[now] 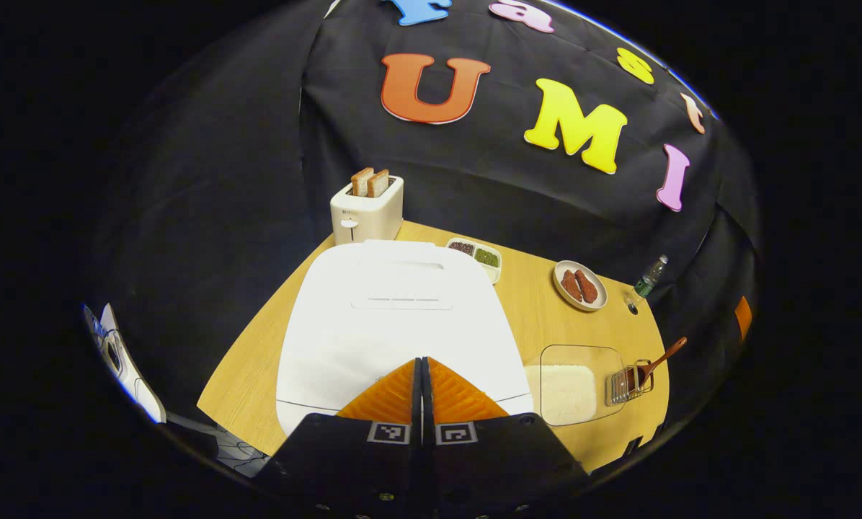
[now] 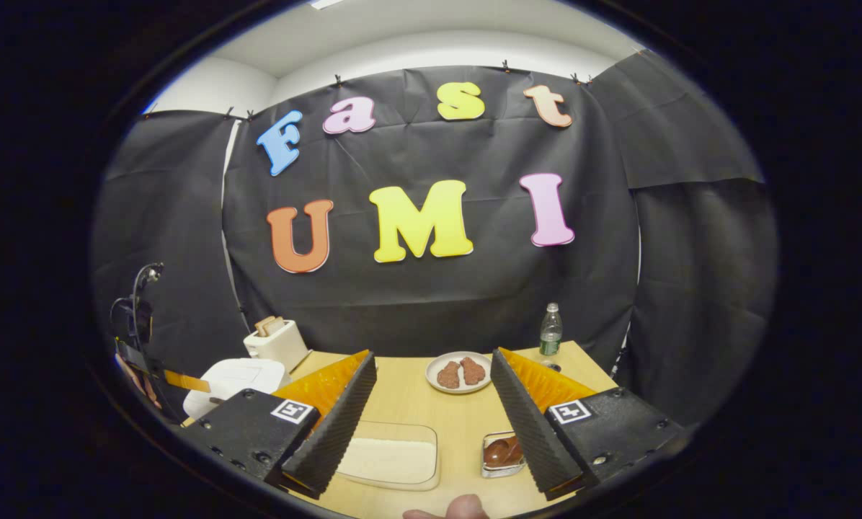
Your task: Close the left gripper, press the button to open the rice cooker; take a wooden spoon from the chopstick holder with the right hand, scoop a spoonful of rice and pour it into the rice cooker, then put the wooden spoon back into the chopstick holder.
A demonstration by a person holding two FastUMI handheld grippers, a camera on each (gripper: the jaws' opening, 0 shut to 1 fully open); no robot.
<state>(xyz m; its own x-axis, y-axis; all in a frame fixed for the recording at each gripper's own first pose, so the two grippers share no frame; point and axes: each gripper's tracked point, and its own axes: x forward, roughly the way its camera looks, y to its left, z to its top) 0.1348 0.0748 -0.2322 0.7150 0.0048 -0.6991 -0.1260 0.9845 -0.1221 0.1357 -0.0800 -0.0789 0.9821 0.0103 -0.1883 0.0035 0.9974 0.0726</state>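
step now: pressing the button to open the rice cooker (image 1: 395, 317); lid is down.
left claw (image 1: 421, 375): fingers pinched together, holding nothing, right above the cooker's front edge.
right claw (image 2: 431, 411): spread wide, holding nothing.
wooden spoon (image 2: 501, 450): in the chopstick holder (image 2: 490, 472), just by the right claw's right finger.
rice tray (image 2: 391, 461): between the right claw's fingers, low.
next move: i think the left claw must push down on the button, which i cannot see.

Staged recording booth, not a real kitchen: black cloth wall (image 2: 431, 303) pinned up on clips, white room wall and ceiling above it. Small wooden table (image 1: 532, 310) set with kitchen props: rice cooker (image 1: 395, 324), toaster (image 1: 367, 209) with bread, plate of meat (image 2: 458, 373), water bottle (image 2: 551, 329). Cabled stand (image 2: 139, 310) at the side.
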